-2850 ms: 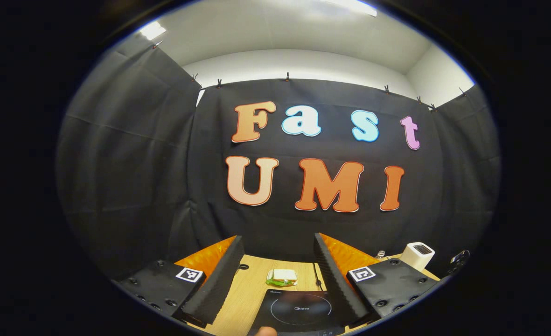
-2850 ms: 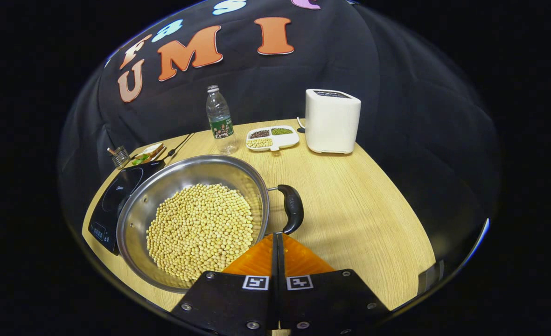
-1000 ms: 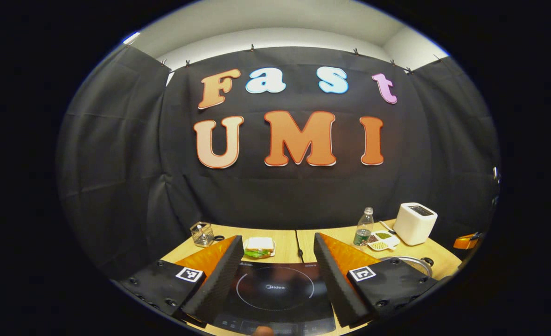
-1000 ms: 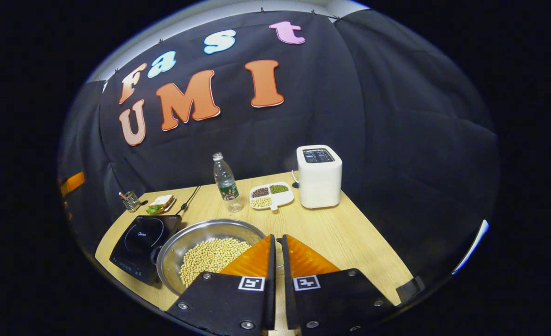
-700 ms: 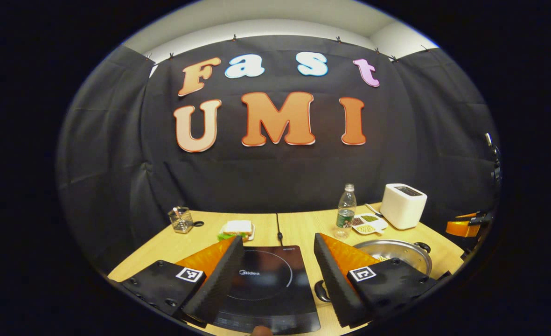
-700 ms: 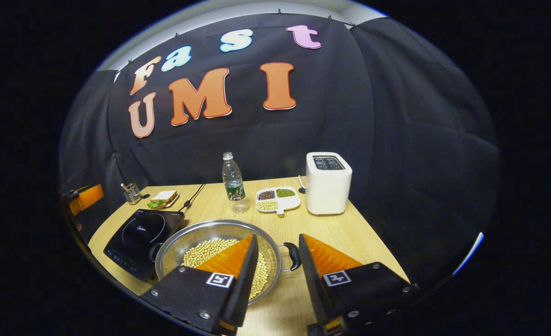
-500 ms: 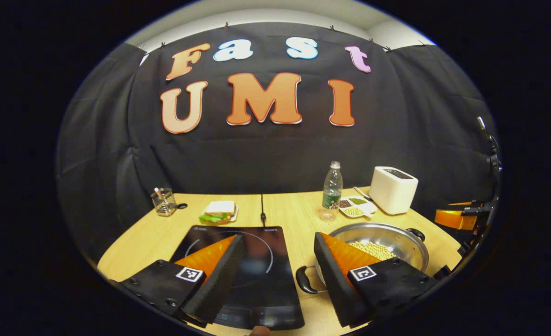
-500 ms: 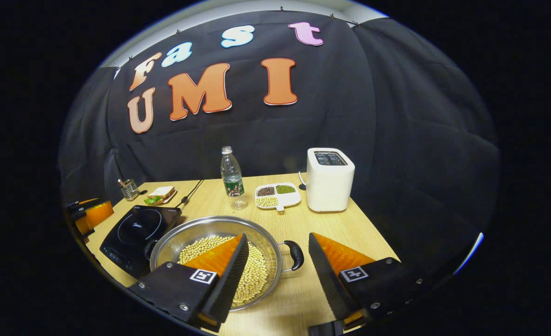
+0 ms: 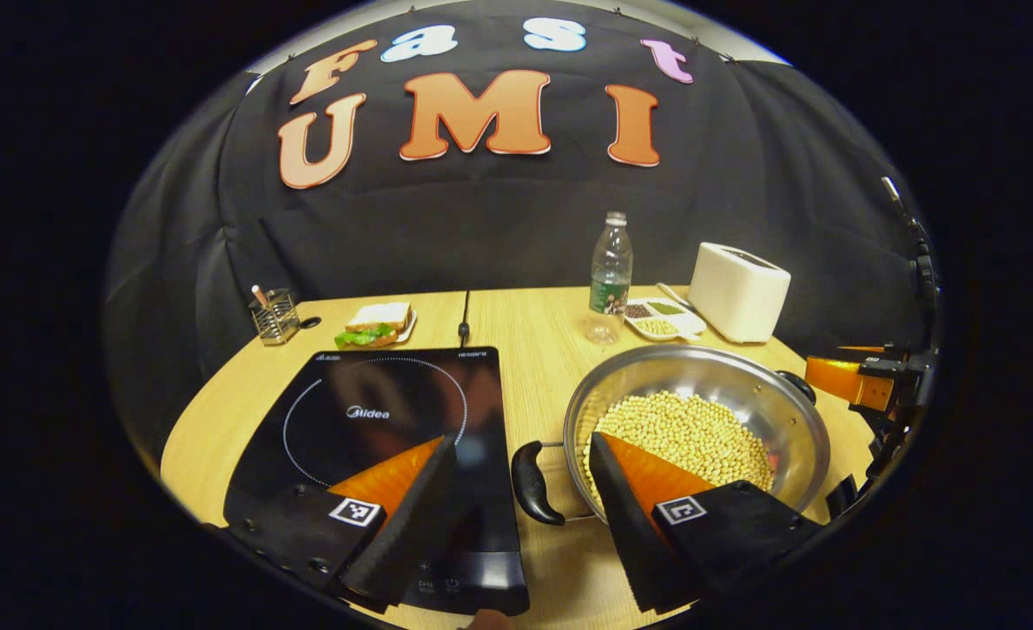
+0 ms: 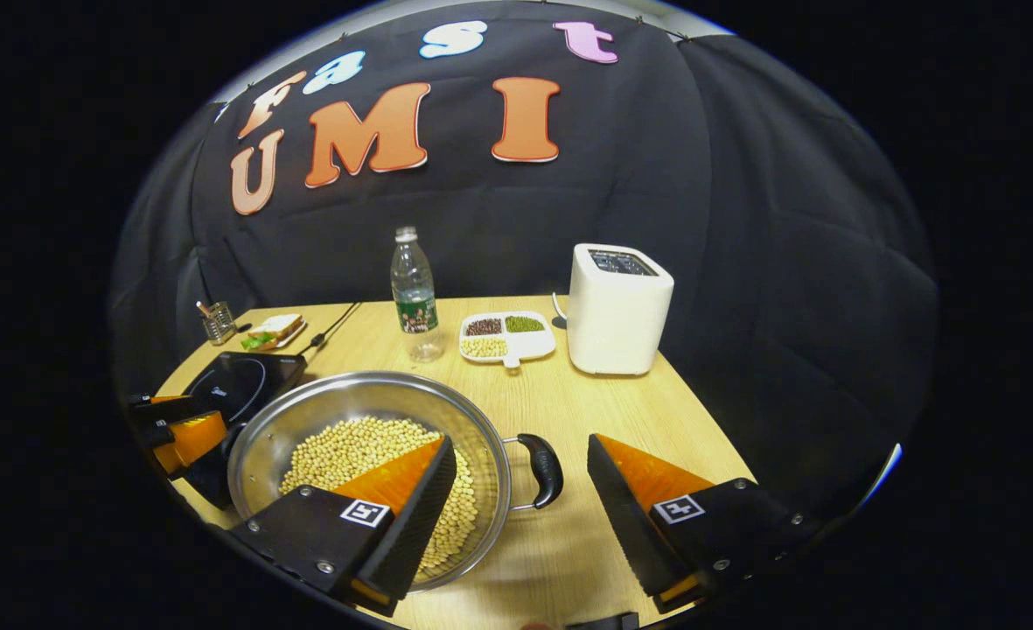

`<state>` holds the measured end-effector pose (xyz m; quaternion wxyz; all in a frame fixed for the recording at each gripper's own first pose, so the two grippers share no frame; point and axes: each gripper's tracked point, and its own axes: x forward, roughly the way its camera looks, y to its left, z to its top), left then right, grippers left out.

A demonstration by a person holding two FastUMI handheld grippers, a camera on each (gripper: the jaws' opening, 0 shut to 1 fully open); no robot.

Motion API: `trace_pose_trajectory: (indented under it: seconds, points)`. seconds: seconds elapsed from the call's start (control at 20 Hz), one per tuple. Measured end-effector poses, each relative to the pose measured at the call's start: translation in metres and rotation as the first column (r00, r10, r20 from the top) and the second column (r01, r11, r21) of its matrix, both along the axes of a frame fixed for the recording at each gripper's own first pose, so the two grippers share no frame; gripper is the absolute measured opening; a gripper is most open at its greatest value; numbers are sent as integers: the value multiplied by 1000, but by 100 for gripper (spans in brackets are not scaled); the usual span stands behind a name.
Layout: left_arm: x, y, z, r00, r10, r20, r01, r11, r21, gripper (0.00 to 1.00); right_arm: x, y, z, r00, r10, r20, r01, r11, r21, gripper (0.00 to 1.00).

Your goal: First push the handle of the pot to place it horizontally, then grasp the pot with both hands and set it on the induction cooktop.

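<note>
Both sets of jaws stand spread wide and hold nothing. The left gripper point(image 9: 520, 477) has its 2 fingers straddling the pot's left handle point(image 9: 529, 483), one finger over the induction cooktop point(image 9: 376, 411) and the other over the near rim of the pot point(image 9: 796, 420). The right gripper point(image 10: 520, 477) brackets the right handle point(image 10: 544, 468) likewise, one finger above the soybeans point(image 10: 341, 451), the other above bare table point(image 10: 621, 402). This paired line-up reads as preparation for the 2-handed grasp: each handle sits between open fingers, ready to be pinched.

The pot rests on the table just beside the cooktop, to its right in the left gripper view, with its handles pointing out to either side, so the push step looks done and the lift remains.

Whether any finger touches a handle or the rim cannot be told; each seems to hover above. The cooktop's near edge and controls are cut off behind the left finger. In the right gripper view the left gripper's orange part shows at the far rim, covering much of the cooktop.
</note>
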<state>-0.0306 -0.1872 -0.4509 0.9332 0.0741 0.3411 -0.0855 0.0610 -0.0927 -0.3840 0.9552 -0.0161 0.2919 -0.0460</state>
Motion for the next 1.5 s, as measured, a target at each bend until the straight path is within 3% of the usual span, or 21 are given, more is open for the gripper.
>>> trace_pose_trajectory:
  seconds: [0.45, 0.7, 0.8, 0.9, 0.95, 1.3, 1.35, 1.4, 1.45, 1.5]
  points:
    - [-12, -3, -37, 988, 41, -151, -43, 999, -12, 99, 13, -10, -49, 994, -18, -108, 20, 1000, 18, 94]
    - [-9, -5, -41, 988, -2, -156, 8, 999, 34, 98, 16, -11, -66, 990, -15, -143, 23, 998, 56, 94]
    - [-8, -11, -45, 986, -20, -163, 27, 999, 45, 96, 17, -5, -70, 988, 4, -153, 9, 996, 89, 89]
    - [-6, -18, -49, 986, -34, -160, 41, 998, 41, 94, 14, 2, -72, 985, 19, -171, 1, 993, 118, 77]
    - [-4, -19, -48, 988, -26, -151, 33, 998, 45, 89, 16, 1, -72, 986, 15, -168, 6, 992, 123, 65]
    - [5, -14, -52, 980, 65, -190, -58, 997, 43, 58, 13, 4, -73, 983, -28, -183, 66, 977, 203, 48]
    - [5, -15, -52, 978, 67, -196, -61, 997, 36, 60, 13, 4, -73, 983, -39, -182, 77, 976, 205, 45]
    - [4, -14, -51, 977, 68, -203, -62, 997, 37, 55, 11, 5, -71, 981, -50, -188, 91, 972, 217, 44]
    - [4, -13, -52, 974, 76, -213, -68, 997, 44, 59, 9, 6, -70, 980, -59, -191, 103, 968, 230, 43]
    - [3, -13, -51, 973, 79, -218, -71, 997, 44, 54, 9, 7, -71, 979, -63, -195, 110, 966, 236, 42]
